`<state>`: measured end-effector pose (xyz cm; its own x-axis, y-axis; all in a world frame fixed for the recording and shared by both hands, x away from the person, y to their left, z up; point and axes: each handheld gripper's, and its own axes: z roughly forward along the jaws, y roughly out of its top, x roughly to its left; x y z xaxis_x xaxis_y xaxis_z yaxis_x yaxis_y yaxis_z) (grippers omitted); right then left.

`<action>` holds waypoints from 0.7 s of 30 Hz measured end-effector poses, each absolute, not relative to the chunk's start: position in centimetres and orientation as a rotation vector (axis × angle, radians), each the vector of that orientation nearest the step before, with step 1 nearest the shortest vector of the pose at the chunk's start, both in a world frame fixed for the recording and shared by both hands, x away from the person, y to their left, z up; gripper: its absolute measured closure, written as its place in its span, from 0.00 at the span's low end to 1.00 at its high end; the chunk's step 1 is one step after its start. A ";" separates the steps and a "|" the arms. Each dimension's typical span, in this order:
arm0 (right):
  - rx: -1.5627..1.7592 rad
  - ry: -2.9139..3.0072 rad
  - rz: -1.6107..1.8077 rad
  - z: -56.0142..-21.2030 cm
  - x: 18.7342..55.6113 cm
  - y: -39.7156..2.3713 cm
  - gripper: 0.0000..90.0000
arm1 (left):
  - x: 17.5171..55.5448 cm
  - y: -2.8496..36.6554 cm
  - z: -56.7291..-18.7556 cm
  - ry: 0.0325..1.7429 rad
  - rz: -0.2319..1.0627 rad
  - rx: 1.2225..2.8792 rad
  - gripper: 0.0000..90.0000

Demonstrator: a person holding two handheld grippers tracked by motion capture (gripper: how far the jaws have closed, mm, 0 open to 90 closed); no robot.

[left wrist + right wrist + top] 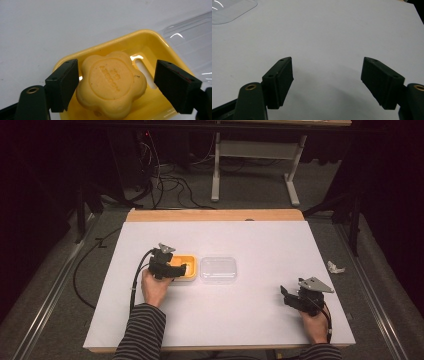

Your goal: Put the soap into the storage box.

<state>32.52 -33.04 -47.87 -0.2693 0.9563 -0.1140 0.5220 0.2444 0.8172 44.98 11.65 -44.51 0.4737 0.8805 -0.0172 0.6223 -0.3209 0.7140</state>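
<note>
Left tongs (pixel 116 82) gape wide around the flower soap (pixel 111 87) in the yellow dish (pixel 150 45); right tongs (pixel 327 82) wide over bare bench (pixel 337 30), at four o'clock.

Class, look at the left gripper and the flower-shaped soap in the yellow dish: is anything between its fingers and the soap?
Nothing visible. The left gripper is open, its fingers on either side of the soap in the yellow dish. The clear lid lies beside the dish.

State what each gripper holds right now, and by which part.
Nothing is held. The left gripper is open, its jaws either side of the flower-shaped yellow soap in the yellow soap dish, not clamped. The right gripper is open over bare table.
</note>
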 end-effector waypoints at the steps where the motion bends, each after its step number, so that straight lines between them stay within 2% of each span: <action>1: 1.347 1.895 0.891 -47.9 32.5 -33.0 0.29 | 44.9 11.7 -44.4 1.236 0.496 2.057 0.22; 21: 1.370 1.882 0.918 -47.8 32.5 -33.3 0.31 | 42.7 12.2 -41.9 1.144 0.487 1.978 0.21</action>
<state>32.54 -33.34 -47.83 -0.2623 0.9611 -0.0867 0.5235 0.2172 0.8239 42.68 12.16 -41.91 0.5209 0.8519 -0.0547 0.5513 -0.2868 0.7835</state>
